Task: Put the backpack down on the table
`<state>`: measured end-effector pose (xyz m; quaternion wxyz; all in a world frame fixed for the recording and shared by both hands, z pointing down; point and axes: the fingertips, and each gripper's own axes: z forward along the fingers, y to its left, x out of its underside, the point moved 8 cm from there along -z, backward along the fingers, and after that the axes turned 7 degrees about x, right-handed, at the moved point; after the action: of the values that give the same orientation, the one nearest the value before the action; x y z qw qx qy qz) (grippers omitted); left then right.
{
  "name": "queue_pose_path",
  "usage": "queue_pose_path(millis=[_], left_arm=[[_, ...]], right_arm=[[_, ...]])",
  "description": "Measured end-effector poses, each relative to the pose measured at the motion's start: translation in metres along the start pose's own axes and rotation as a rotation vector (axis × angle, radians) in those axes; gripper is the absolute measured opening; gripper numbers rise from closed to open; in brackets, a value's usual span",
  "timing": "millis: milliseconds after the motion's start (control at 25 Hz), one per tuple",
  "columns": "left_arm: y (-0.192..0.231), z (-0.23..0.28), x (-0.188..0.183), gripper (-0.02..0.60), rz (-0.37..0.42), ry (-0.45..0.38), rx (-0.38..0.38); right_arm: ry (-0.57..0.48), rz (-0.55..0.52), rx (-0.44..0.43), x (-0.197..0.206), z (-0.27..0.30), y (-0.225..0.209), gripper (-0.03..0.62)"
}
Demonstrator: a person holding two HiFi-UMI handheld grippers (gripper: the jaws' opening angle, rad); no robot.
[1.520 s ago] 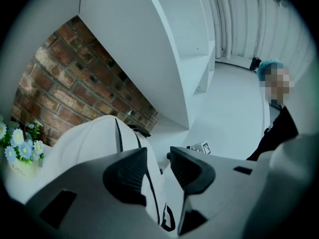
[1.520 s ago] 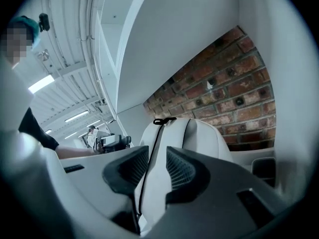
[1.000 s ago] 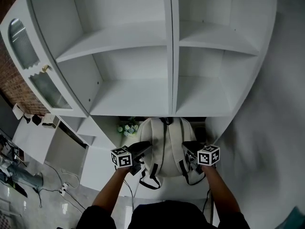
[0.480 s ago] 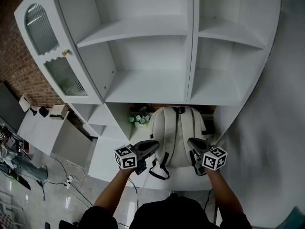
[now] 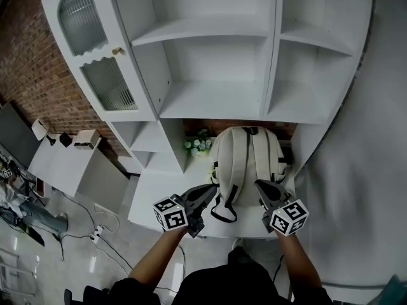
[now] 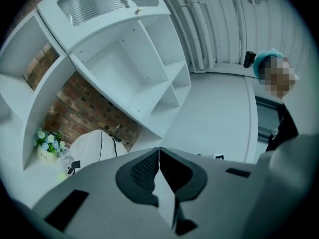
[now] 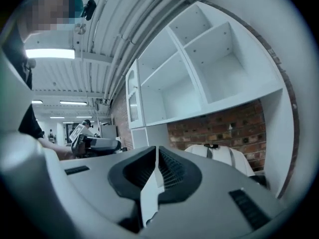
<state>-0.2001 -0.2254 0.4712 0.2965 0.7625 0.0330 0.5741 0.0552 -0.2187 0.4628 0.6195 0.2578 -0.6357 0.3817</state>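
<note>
1. The backpack (image 5: pixel 245 161) stands upright on the white surface (image 5: pixel 156 192). Its two shoulder straps face the person and its top is near the brick back wall, under the shelf unit (image 5: pixel 216 56). It looks already set down.
2. It is pale fabric and probably soft and fairly light, so the body would likely sag or tip forward if nudged. The top loop (image 5: pixel 248 131) or the upper straps look like the surest holds, since webbing pinches better than loose cloth.
3. A small pot of flowers (image 5: pixel 198 145) sits just beside it on the left.
4. The left gripper (image 5: pixel 213 188) has its fingers pressed together on nothing, clear of the bag.
5. The right gripper (image 5: pixel 259 184) is likewise closed and empty, near the right strap.
</note>
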Motion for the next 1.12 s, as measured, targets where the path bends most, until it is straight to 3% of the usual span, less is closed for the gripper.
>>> queue_pose_path(millis=[200,440,640,840,1120], left_arm=[[-0.039,-0.023,0.008,0.020,0.109,0.048,-0.057],[-0.072,-0.057,0.010,0.018,0.139,-0.037,-0.297],[-0.091,-0.076,0.021,0.018,0.151,-0.064,-0.339],[-0.087,-0.090,0.053,0.018,0.085,-0.069,-0.389],[-0.113,-0.098,0.068,0.018,0.179,-0.042,-0.446]], right_arm=[[-0.060,0.058,0.035,0.006,-0.025,0.034,0.032],[-0.042,0.054,0.096,0.019,-0.050,0.080,0.032],[0.011,0.029,0.164,0.020,-0.062,0.114,0.032],[0.064,0.020,0.150,0.029,-0.066,0.137,0.032],[0.077,-0.014,0.114,0.036,-0.070,0.158,0.032]])
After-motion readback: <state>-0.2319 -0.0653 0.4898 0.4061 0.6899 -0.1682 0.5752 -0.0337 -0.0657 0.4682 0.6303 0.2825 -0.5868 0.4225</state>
